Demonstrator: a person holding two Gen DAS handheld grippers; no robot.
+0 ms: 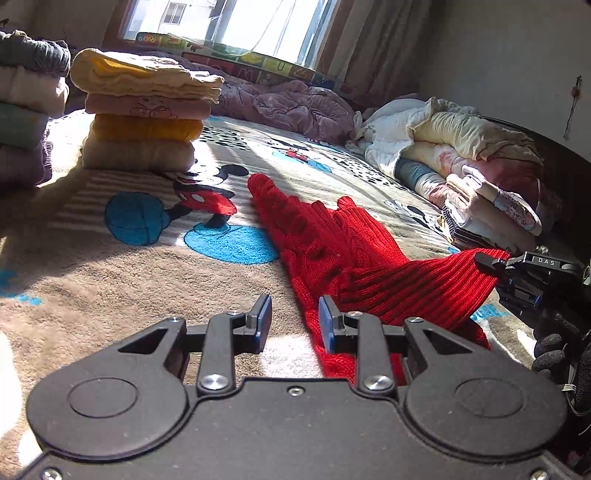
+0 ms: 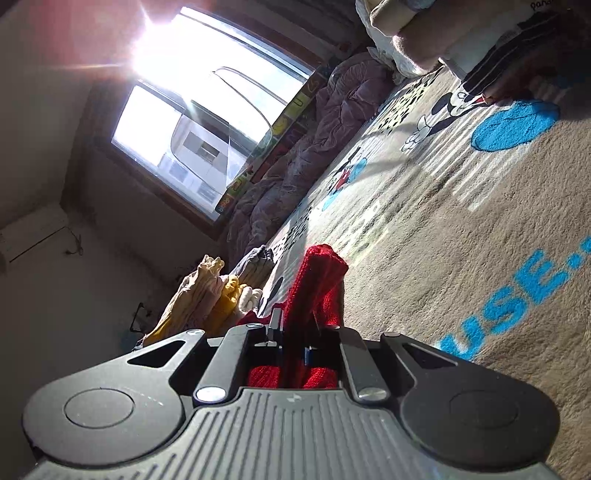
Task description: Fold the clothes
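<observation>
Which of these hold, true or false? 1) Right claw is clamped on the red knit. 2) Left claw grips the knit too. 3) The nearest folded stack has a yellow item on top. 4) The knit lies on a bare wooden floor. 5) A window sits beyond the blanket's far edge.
1) True: the right claw is shut on the red knit.
2) False: the left claw stands open over the knit's edge with nothing pinched.
3) True: the stack is topped by a yellow piece.
4) False: it lies on a cartoon-print blanket.
5) True: the window is there.
</observation>
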